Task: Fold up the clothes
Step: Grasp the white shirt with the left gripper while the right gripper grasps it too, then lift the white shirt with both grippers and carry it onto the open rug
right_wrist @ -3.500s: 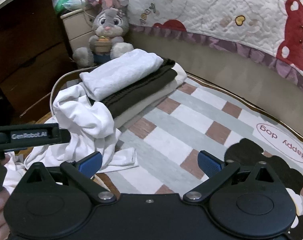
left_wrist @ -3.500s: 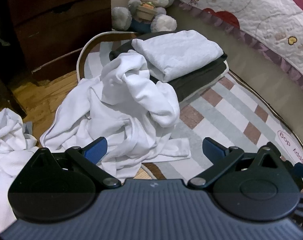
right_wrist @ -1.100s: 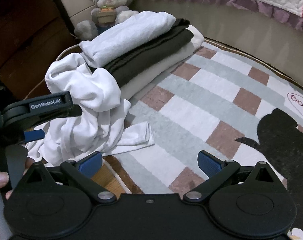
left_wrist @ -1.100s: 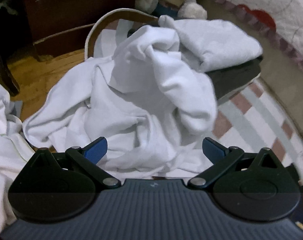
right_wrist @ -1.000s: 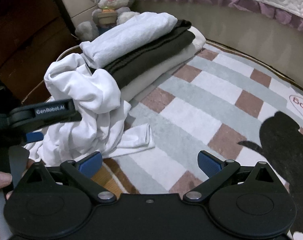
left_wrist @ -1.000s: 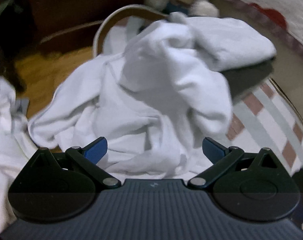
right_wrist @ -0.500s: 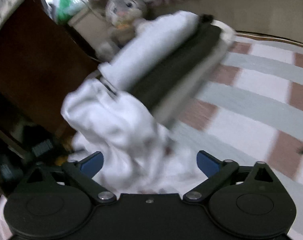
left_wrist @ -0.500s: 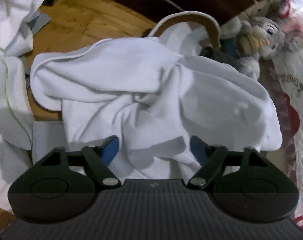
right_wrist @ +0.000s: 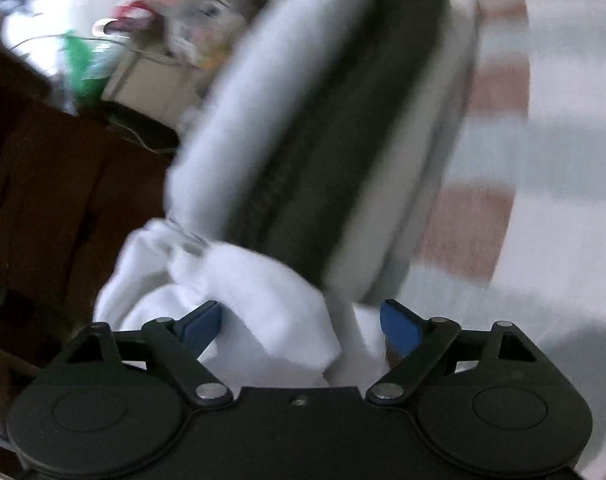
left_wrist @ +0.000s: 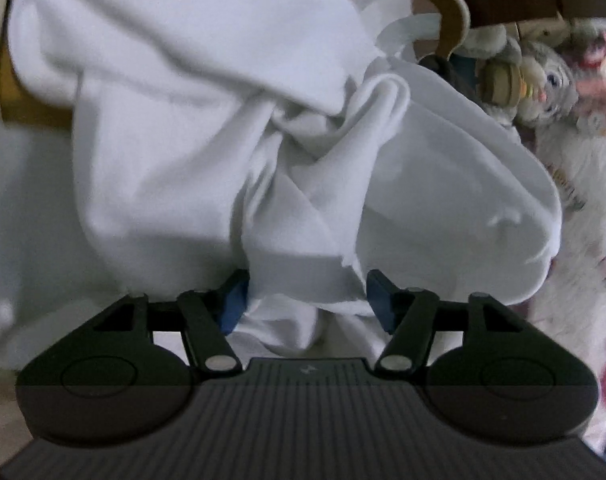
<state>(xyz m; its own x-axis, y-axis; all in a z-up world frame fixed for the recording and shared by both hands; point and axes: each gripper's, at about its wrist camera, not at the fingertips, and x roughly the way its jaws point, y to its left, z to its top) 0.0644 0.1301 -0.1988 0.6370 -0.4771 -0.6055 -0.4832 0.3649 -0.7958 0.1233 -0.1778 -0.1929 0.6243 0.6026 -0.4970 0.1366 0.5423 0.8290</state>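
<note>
Cloth fills the space between both sets of blue-tipped fingers. At the left gripper (left_wrist: 307, 300) the jaws stand apart with a bunched fold of the crumpled white garment (left_wrist: 231, 132) pushed in between them; the tips flank the fabric but do not look pressed onto it. The right gripper (right_wrist: 301, 326) is likewise spread, with another lump of that garment lying between its tips, though heavy blur makes contact there hard to judge.

Just beyond, the garment sits as a twisted heap, partly on the checked mat (right_wrist: 543, 152) and against the stack of folded clothes (right_wrist: 331, 128): a white piece on top, a dark one under it, a pale one at the bottom. Farther off stand a plush rabbit (left_wrist: 543, 76) and dark wooden furniture (right_wrist: 63, 184).

Judging by this, the step in hand is taking hold of the loose garment with both claws. Next, each must close on a single edge or corner rather than a thick wad, then lift and draw it apart so it spreads flat on the open mat without dragging the finished stack askew.
</note>
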